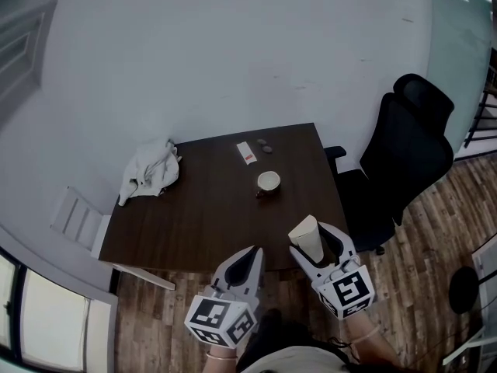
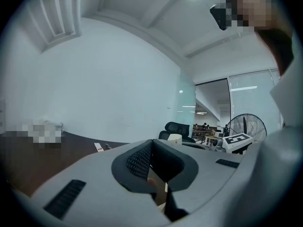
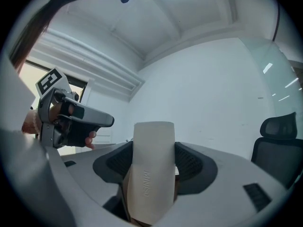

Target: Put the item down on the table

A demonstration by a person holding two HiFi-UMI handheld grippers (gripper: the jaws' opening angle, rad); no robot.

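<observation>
1. Right tongs (image 1: 317,243) are clenched on a beige, smooth, oblong plastic case (image 1: 307,233). The case stands up between both jaw pads and sticks out past the tips.
2. From the head view the case shows over the near right edge of the dark brown wooden worktop (image 1: 202,216). It is held in the tongs, not lying on the worktop.
3. Left tongs (image 1: 253,255) are clenched with the jaws together and nothing gripped. They sit just left of the right tongs, at the near edge.
4. A crumpled white cloth (image 1: 149,169) lies on the far left of the worktop.
5. A small white cup on a dark saucer (image 1: 269,181) stands mid-right, well apart from the case.
6. A white card with a red strip (image 1: 245,153) lies at the far edge, with two small dark round bits (image 1: 265,144) just right of it.
7. A black office chair (image 1: 408,158) stands right of the worktop on a wood plank floor (image 1: 419,270).
</observation>
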